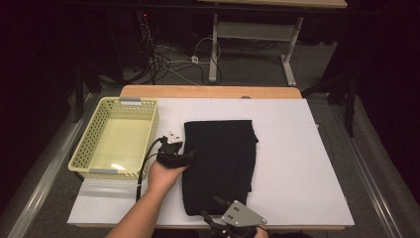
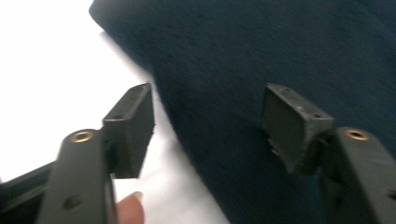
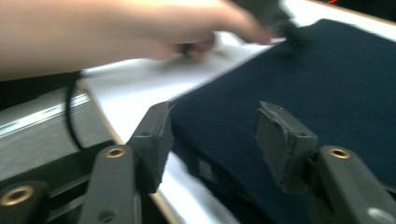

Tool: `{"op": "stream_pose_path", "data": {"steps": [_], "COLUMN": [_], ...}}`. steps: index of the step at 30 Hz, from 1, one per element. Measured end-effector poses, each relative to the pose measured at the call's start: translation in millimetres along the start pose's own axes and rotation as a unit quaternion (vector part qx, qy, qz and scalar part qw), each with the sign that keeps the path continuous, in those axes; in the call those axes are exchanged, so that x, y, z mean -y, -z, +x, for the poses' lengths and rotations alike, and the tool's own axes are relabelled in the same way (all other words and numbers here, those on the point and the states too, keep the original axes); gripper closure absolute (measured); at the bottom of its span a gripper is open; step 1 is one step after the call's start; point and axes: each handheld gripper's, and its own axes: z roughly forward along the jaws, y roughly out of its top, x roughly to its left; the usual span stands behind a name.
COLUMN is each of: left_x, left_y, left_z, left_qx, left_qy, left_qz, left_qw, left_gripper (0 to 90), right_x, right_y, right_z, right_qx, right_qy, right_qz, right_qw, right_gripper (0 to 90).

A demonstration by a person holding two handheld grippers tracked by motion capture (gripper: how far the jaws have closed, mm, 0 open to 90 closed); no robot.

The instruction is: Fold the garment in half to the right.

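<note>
Right gripper (image 1: 218,203) half cut off by high view's bottom edge. Left forearm (image 3: 116,32) blurred in right gripper view. Folded dark cloth (image 2: 280,56) overruns left gripper view's frame.

1. Folded dark cloth (image 1: 220,166) lay flat on the white worktop (image 1: 297,168), near its middle.
2. Left tongs (image 1: 189,154) sat at the cloth's left edge, hand (image 1: 166,173) behind them.
3. Right tongs (image 1: 216,206) hovered at the cloth's near edge, grey plate on top.
4. Yellow perforated basket (image 1: 94,144) stood left of the cloth, apart from it.
</note>
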Motion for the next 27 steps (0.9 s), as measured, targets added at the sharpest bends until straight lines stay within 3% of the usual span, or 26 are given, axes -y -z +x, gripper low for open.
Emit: {"op": "stream_pose_path", "data": {"steps": [5,9,14,17,20,24,27], "left_x": [14.2,27.1,45.6,57.8,67.8,80.7,85.3], "left_y": [14.7,24.7,41.3,56.9,70.6,79.3,81.8], "left_z": [-13.9,-22.8,-22.5,-22.1,-23.8,-28.6,-33.5], "left_qx": [0.016,0.027,0.044,0.052,0.045,0.04,0.053], "left_qy": [-0.013,-0.031,-0.024,-0.024,-0.032,-0.028,-0.032], "left_qz": [-0.022,-0.021,-0.023,-0.028,-0.027,-0.033,-0.042], "left_qw": [0.9995,0.999,0.9985,0.998,0.9981,0.9983,0.9972], "left_gripper": [24.0,17.8,14.5,12.7,9.6,2.9,0.0], "right_x": [18.0,32.3,49.1,57.7,62.5,67.1,69.5], "right_y": [21.4,32.8,48.3,60.7,70.7,80.8,84.8], "right_z": [-32.3,-56.8,-82.9,-97.9,-108.9,-120.6,-123.6], "right_qx": [0.03,0.042,0.077,0.097,0.113,0.126,0.134], "right_qy": [-0.024,-0.022,-0.034,-0.058,-0.076,-0.086,-0.08], "right_qz": [-0.006,0.01,-0.002,-0.015,-0.022,-0.032,-0.028], "right_qw": [0.9992,0.9988,0.9964,0.9935,0.9905,0.9878,0.9874], "right_gripper": [36.1,32.4,24.6,20.9,16.9,13.9,8.3]}}
